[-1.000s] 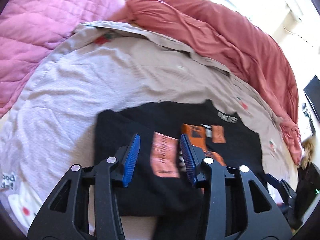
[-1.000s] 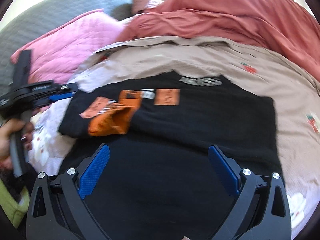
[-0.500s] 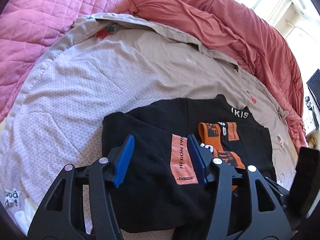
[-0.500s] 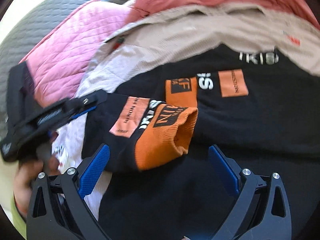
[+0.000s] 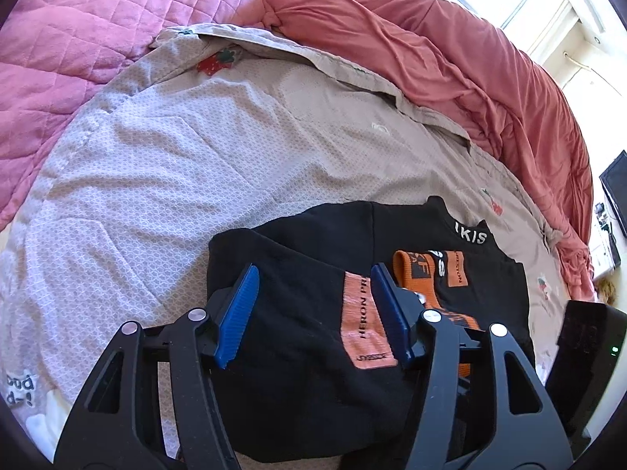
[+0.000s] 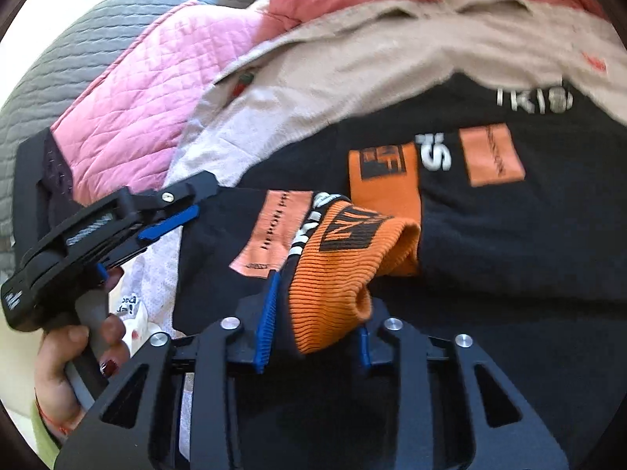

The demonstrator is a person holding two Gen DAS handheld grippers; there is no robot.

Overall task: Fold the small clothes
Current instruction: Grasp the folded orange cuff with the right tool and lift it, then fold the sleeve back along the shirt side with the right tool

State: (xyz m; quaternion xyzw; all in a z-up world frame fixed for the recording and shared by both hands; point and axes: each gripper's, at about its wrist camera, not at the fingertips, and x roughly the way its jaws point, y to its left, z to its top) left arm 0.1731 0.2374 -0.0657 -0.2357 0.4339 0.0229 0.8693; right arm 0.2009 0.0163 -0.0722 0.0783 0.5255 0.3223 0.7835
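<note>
A black sweater [image 5: 395,231] with orange patches lies flat on the bed, its left sleeve folded across the chest. My left gripper [image 5: 313,274] hovers over that sleeve beside its orange label [image 5: 362,321]. Its jaws are opening and the blue pads stand apart from the cloth under them. In the right wrist view a hand holds the left gripper [image 6: 200,199] at the sleeve's left edge. My right gripper [image 6: 319,309] is closing on the ribbed orange cuff [image 6: 341,266]. The cuff is bunched between the pads and hides part of the right one.
The sweater rests on a beige strawberry-print sheet [image 5: 188,164]. A pink quilt [image 5: 86,31] lies to the left and a rumpled salmon duvet [image 5: 450,58] along the back. A black housing with a green light [image 5: 584,340] stands at the right edge.
My right gripper swung left to the sleeve end, dipped, and its wide jaws closed around the orange cuff. My left gripper's jaws widened a little over the sleeve.
</note>
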